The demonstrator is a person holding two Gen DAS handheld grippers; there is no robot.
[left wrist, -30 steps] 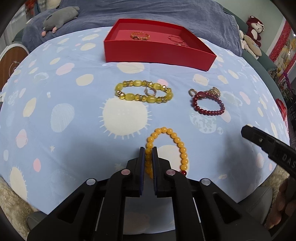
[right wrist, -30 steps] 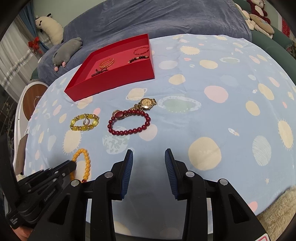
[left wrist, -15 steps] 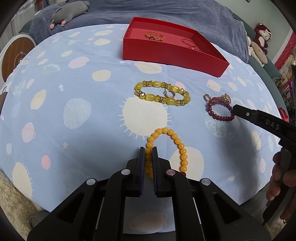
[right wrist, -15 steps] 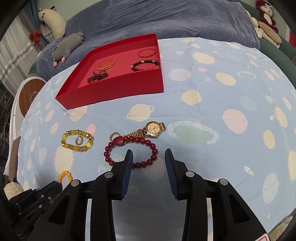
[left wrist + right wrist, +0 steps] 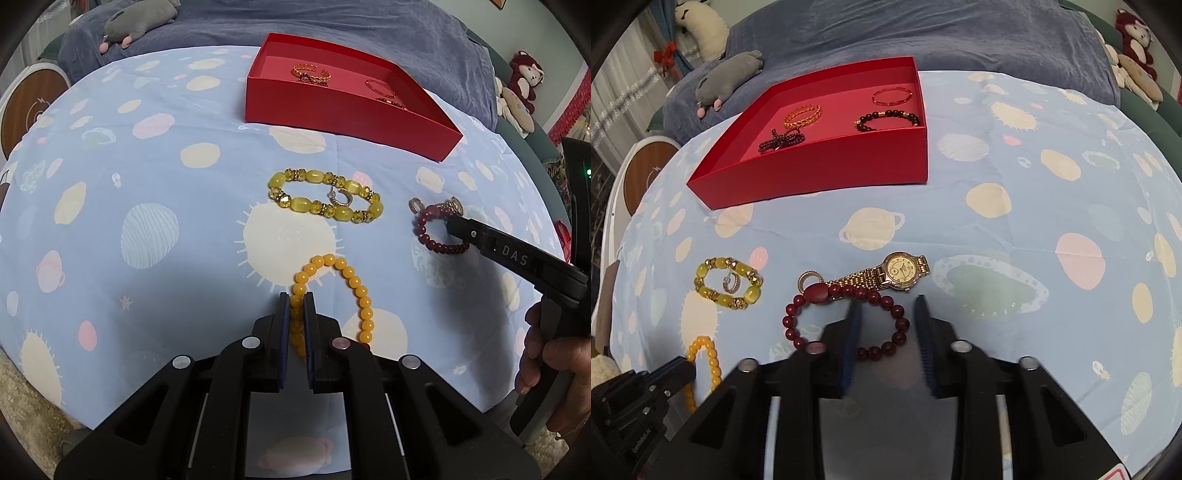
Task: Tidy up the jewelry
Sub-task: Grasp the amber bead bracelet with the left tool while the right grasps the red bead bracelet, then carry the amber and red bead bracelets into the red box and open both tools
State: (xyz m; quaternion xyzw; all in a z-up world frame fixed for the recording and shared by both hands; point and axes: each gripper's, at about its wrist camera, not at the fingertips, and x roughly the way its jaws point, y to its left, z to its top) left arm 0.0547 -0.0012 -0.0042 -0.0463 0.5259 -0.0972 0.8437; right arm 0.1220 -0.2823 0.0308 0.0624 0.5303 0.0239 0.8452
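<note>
My right gripper [image 5: 886,325] straddles the right arc of the red bead bracelet [image 5: 846,321]; its jaws have just been closing, beads between them, not yet pinched. The gold watch [image 5: 901,271] touches the bracelet's far side. My left gripper [image 5: 296,321] clamps the orange bead bracelet [image 5: 332,291]. The red box [image 5: 827,177] lies far-left.

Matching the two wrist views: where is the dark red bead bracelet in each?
Left wrist: dark red bead bracelet at right of centre, under the right tool's tip.
Right wrist: lower centre, its right side between the tool's fingers, touching the gold watch.
Shared landmark: red box, beyond it in both.
</note>
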